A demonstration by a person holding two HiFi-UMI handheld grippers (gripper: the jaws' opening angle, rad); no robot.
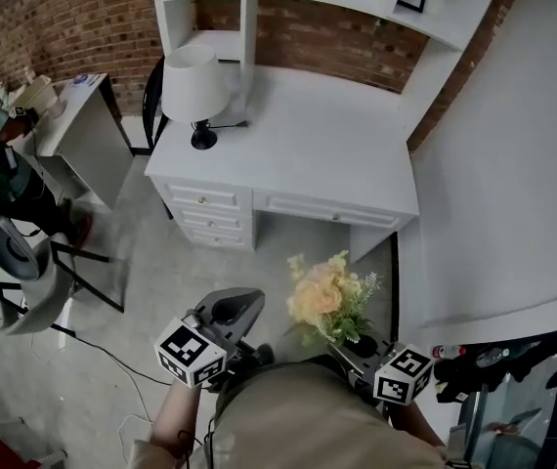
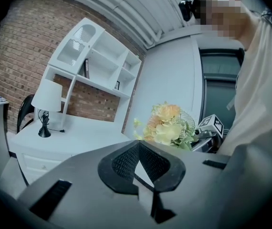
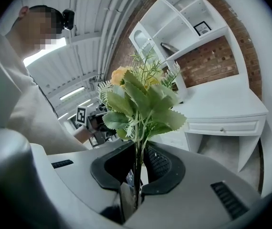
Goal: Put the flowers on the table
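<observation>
White desk (image 1: 327, 154) ahead; right tool (image 3: 137, 171) pinches flowers (image 3: 138, 99) by stems, blooms above

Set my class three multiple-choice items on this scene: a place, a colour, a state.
1. Where does the table lamp stand?
A. on the white desk
B. on the floor
C. on a shelf
2. What colour are the flowers?
A. blue
B. pale yellow and peach
C. dark red
3. What is the right gripper doing?
A. hanging open, empty
B. gripping the lamp
C. clamped on the stems
Answers: A, its base sits on the desktop; B, the blooms show those tints; C, stems run between its jaws.
</observation>
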